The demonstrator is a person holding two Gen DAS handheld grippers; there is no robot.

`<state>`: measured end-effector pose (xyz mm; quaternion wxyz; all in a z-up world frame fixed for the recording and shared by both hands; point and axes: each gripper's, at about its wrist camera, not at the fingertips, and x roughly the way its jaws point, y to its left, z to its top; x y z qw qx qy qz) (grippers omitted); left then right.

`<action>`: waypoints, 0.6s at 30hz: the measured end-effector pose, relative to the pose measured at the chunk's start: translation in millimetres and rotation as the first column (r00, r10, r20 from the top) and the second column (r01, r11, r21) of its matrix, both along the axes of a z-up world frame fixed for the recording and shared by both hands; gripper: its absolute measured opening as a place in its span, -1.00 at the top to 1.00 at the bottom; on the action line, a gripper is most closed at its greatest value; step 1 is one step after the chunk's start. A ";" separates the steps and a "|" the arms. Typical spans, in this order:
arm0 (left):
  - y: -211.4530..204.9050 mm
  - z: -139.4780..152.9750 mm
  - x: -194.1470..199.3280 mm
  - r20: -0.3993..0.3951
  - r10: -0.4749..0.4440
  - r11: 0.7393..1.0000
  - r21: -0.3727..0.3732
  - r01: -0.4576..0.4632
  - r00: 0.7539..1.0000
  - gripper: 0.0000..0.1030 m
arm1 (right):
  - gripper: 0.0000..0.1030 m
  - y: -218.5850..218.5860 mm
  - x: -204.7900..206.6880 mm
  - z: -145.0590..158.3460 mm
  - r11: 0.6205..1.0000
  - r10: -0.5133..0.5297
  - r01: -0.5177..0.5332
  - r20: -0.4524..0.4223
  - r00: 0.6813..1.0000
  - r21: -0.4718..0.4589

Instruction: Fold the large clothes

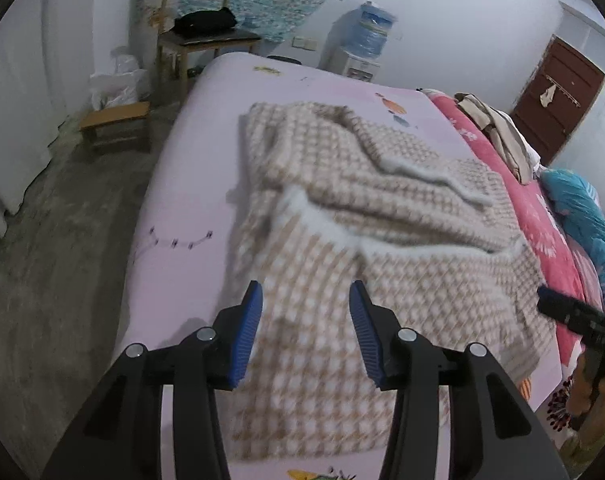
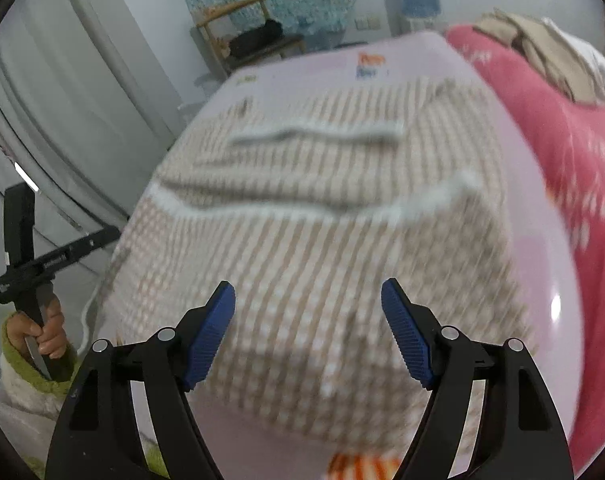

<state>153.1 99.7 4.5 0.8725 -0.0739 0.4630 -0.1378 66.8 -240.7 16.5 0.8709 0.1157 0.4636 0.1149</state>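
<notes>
A large beige-and-white checked garment (image 1: 342, 216) with white fluffy trim lies partly folded on the pale pink bed sheet (image 1: 190, 184). It also shows, blurred, in the right wrist view (image 2: 310, 216). My left gripper (image 1: 305, 292) is open and empty, hovering over the garment's near part. My right gripper (image 2: 308, 288) is open and empty above the garment's near edge. The right gripper's body shows at the right edge of the left wrist view (image 1: 578, 316), and the left gripper's handle, held in a hand, shows in the right wrist view (image 2: 34, 272).
A pink flowered quilt (image 1: 514, 184) with beige clothes (image 1: 498, 128) on it lies along the bed's right side. A wooden chair (image 1: 202, 36), a low stool (image 1: 116, 120), a water dispenser (image 1: 366, 40) and a brown door (image 1: 554, 96) stand beyond the bed.
</notes>
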 end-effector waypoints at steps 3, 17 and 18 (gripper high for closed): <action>-1.3 -7.6 -1.6 0.014 0.005 0.999 0.035 -0.006 1.000 0.15 | -0.40 9.2 -6.7 -17.4 0.999 -0.024 0.023 -0.034 0.999 -0.025; -9.9 -18.0 30.6 0.061 -0.052 0.999 0.014 0.051 0.997 0.42 | -0.40 9.1 0.6 -35.2 0.997 -0.070 0.068 -0.063 0.996 -0.032; -9.4 -16.0 27.9 0.073 -0.062 0.998 0.008 0.061 0.995 0.42 | -0.41 9.7 0.7 -35.3 0.997 -0.071 0.069 -0.063 0.995 -0.031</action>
